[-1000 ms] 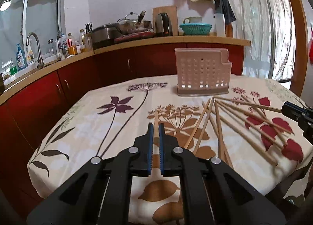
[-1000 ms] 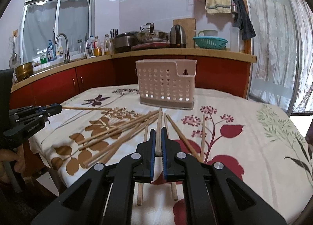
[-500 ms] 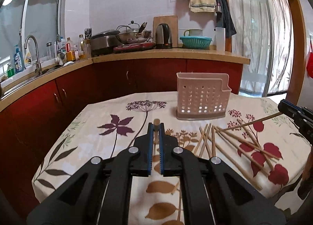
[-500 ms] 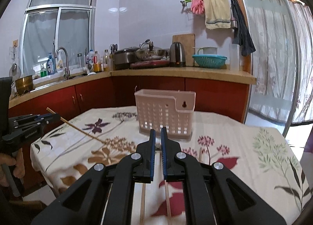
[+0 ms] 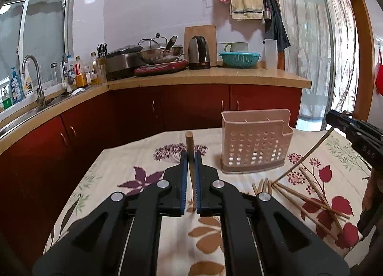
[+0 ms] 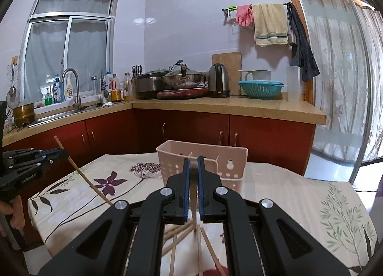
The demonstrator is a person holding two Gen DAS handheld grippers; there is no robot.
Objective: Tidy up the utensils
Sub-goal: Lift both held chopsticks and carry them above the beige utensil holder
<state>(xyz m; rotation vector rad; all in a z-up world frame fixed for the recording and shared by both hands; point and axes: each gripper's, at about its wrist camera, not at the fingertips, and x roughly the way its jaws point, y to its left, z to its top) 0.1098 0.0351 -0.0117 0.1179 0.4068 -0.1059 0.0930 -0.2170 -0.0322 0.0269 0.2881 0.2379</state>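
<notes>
My left gripper (image 5: 190, 154) is shut on one wooden chopstick (image 5: 189, 141), lifted off the table with its blunt end poking up past the fingertips. My right gripper (image 6: 194, 159) is shut on another chopstick (image 6: 194, 211), raised just in front of the pink perforated utensil holder (image 6: 233, 167). In the left wrist view the holder (image 5: 256, 143) stands upright ahead and to the right, and the right gripper (image 5: 353, 132) carries its slanting chopstick (image 5: 305, 156) beside it. Several loose chopsticks (image 5: 301, 195) lie on the floral tablecloth. The left gripper (image 6: 38, 156) also shows in the right wrist view with its chopstick (image 6: 82, 174).
The table (image 5: 134, 163) has a floral cloth and its edges lie close on the left and front. Behind it run red cabinets and a counter (image 5: 210, 77) with a kettle, wok and teal colander. A person's hand (image 6: 14, 213) holds the left gripper's handle.
Both grippers have risen from the table, each carrying one chopstick up with it. The holder now sits lower and nearer in both views.
</notes>
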